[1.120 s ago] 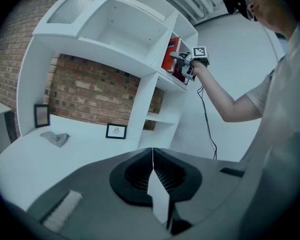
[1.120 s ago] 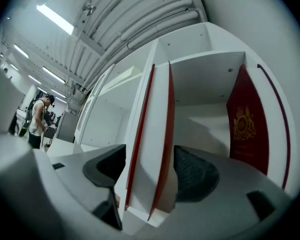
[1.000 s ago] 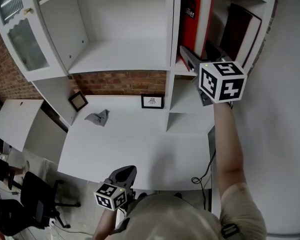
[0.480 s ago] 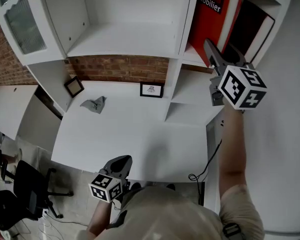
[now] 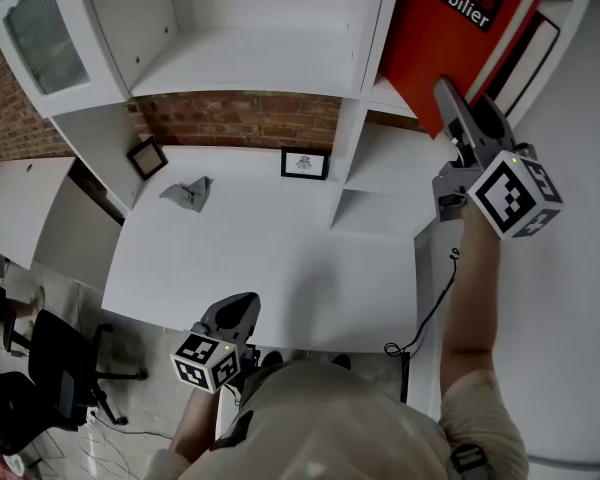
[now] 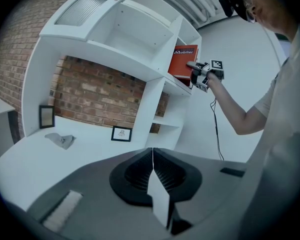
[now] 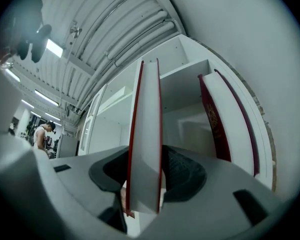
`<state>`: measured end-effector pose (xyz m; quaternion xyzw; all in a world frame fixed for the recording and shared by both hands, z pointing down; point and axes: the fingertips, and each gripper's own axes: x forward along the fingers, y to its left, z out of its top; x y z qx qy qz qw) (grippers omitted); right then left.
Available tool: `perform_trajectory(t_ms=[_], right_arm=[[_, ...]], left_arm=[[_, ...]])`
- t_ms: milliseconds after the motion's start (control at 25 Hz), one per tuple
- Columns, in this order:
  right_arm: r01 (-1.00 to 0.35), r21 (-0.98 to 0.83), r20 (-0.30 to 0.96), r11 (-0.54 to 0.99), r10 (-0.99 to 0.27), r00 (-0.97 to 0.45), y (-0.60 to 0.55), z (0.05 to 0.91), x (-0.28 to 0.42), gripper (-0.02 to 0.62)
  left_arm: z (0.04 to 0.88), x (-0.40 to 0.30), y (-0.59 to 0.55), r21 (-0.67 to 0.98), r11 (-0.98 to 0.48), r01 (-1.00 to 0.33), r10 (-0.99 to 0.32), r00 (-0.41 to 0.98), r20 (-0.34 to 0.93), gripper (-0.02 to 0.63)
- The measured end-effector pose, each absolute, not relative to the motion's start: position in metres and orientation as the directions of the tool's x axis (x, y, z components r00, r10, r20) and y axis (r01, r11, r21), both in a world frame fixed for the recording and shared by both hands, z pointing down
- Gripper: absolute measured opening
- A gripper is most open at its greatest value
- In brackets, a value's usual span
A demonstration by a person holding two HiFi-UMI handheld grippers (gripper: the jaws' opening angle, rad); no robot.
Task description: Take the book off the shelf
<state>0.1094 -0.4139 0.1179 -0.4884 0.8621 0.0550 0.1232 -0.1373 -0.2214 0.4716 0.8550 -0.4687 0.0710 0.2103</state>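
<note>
Nearest the person, the left gripper [image 5: 238, 308] hangs low past the front edge of the desk [image 5: 280, 258], its jaws pressed together on nothing. It is well apart from the shelving and plays no part in the grip.

Farther out and much higher, the right gripper [image 5: 454, 98] reaches up on an extended arm to the upper right-hand compartment. Its jaws are closing with the red book [image 5: 445, 38] between them. One pad lies against each cover, at the lower front corner of the book.

The book stands on the shelf board [image 5: 395, 98] at the compartment's left side, close by the upright partition. The fore-edge is turned outward toward the gripper and the spine is turned to the back wall. Its long axis runs upward, directly away from the jaws, so the page block rises as a narrow white strip between the two pads.

Just beside it, toward the right-hand wall of the same compartment, a dark red book [image 7: 225, 119] leans apart from the red one, outside the jaws.

Judgement: the way out lies straight back along the jaws' own line, over the front edge of the shelf board. The right hand is the only one placed to make it.
</note>
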Motion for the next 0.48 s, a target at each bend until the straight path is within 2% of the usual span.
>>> perform_trajectory(t_ms=[480], right_arm=[[-0.859, -0.051, -0.282, 0.510, -0.832, -0.477, -0.375, 0.121, 0.102, 0.166]], left_arm=[[0.475, -0.147, -0.212, 0.335, -0.508, -0.794, -0.746, 0.600, 0.290, 0.006]])
